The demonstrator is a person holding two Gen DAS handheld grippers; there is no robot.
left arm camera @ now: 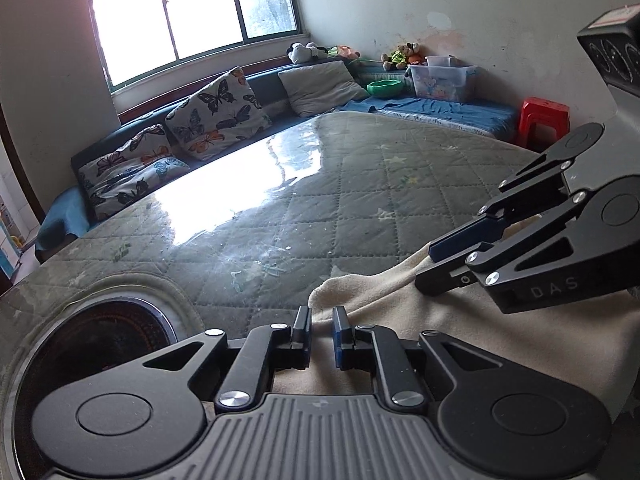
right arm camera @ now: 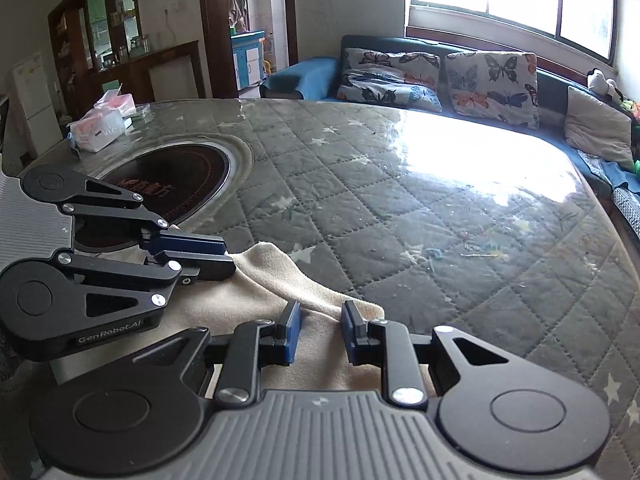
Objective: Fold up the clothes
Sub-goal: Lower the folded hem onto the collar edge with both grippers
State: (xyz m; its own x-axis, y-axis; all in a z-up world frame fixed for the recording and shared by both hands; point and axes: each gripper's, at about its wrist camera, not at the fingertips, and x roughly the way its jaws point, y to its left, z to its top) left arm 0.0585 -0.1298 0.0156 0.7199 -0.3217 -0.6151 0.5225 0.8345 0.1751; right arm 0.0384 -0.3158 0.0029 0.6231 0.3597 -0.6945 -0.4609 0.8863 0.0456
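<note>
Lying flat on table, cream cloth runs gripper to gripper; left gripper jaws narrow, right gripper jaws wider.

Two grippers, one cream cloth, three butterfly cushions

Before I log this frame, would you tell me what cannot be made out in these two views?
- Cream garment: its near part is hidden under both grippers and cut off by the frame edge in both views, so its type is unclear.
- Left gripper, right gripper: whether the fingers pinch cloth cannot be told.
- Round hob: its lettering is too blurred.
- Table: window glare washes out its surface.
</note>
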